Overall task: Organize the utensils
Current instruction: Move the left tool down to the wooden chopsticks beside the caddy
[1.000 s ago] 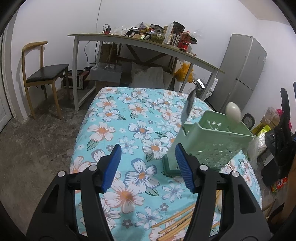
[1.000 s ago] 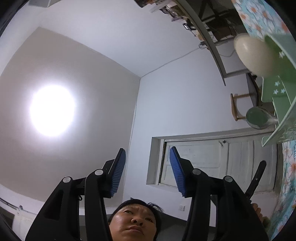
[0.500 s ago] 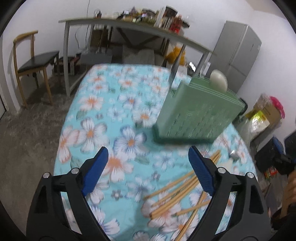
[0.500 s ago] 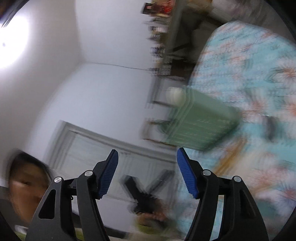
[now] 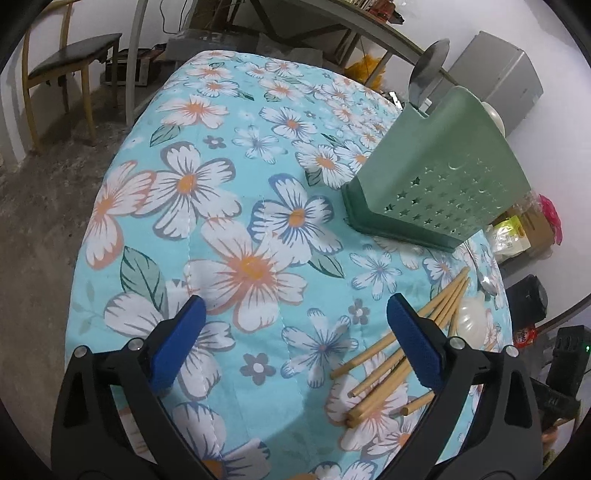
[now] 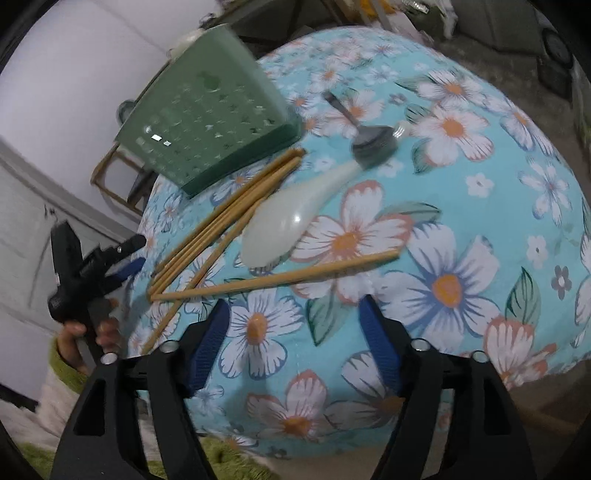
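A green perforated utensil caddy (image 6: 207,110) stands at eleven o'clock; bamboo chopsticks (image 6: 229,218), a white spoon (image 6: 291,218) and a metal spoon (image 6: 369,142) lie loose beside it.

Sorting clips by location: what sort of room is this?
Probably a lived-in home room used for storage: a floral-covered table, a wooden chair on bare concrete, a grey fridge and a cluttered workbench along the wall.

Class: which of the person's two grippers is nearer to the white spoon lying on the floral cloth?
Probably the right gripper: the white spoon lies just ahead of its open jaws. The left gripper sits further to the side, over the chopsticks.
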`<state>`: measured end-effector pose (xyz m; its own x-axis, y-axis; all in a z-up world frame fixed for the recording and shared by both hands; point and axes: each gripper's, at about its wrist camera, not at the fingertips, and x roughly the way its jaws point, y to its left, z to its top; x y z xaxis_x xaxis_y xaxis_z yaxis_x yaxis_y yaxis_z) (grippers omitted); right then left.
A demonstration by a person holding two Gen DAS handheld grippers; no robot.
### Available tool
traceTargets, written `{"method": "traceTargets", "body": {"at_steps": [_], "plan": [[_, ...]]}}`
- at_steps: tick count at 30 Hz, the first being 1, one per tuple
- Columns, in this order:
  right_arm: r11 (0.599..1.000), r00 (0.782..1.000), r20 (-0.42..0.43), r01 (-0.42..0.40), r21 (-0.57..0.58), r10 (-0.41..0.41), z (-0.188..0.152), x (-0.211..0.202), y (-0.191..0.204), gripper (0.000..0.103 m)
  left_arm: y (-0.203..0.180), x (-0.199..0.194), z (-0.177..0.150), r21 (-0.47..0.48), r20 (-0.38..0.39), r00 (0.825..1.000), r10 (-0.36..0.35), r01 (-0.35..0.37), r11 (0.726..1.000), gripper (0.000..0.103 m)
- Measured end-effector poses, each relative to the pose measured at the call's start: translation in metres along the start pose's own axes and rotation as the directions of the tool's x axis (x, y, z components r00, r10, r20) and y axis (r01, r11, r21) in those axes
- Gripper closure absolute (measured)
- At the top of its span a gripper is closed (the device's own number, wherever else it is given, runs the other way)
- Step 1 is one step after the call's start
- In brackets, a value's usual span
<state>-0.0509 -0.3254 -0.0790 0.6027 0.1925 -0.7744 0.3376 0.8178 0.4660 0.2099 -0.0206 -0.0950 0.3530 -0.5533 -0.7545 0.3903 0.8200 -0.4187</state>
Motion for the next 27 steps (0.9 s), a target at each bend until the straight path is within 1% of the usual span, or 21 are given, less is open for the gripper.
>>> {"method": "traceTargets", "body": {"at_steps": [4,6,10,13,16,18,21,27], "plan": [[0.996,0.999,0.009,0.044,-0.083,-0.044,-0.002,0.008,0.018,0.010,0.005,-0.002,0.000,-0.050,0.016,0.999,-0.037,0.038,0.998,0.008],[0.994,0.999,0.018,0.053,-0.098,-0.051,-0.004,0.012,0.024,0.006,0.010,-0.004,0.001,-0.089,0.024,0.998,-0.063,0.065,0.994,0.008],[0.994,0.997,0.043,0.066,-0.089,-0.062,-0.012,0.010,0.021,0.006,0.013,-0.004,0.003,-0.105,0.019,0.996,-0.083,0.084,0.991,0.008],[0.989,0.995,0.043,0.097,-0.111,-0.092,-0.015,0.011,0.024,0.006,0.015,-0.003,0.004,-0.107,0.009,0.995,-0.096,0.096,0.990,0.008],[0.980,0.990,0.036,0.143,-0.142,-0.139,-0.016,0.015,0.031,0.006,0.019,-0.005,0.005,-0.145,0.007,0.993,-0.114,0.114,0.983,0.008],[0.978,0.988,0.036,0.153,-0.144,-0.150,-0.016,0.016,0.033,0.006,0.021,-0.006,0.004,-0.164,0.013,0.993,-0.120,0.120,0.979,0.008],[0.981,0.991,0.040,0.135,-0.136,-0.131,-0.016,0.015,0.030,0.006,0.020,-0.006,0.004,-0.165,0.010,0.993,-0.117,0.117,0.979,0.008],[0.995,0.997,0.061,0.058,-0.079,-0.053,-0.015,0.009,0.019,0.006,0.020,-0.005,0.002,-0.136,0.008,0.993,-0.119,0.119,0.983,0.008]]}}
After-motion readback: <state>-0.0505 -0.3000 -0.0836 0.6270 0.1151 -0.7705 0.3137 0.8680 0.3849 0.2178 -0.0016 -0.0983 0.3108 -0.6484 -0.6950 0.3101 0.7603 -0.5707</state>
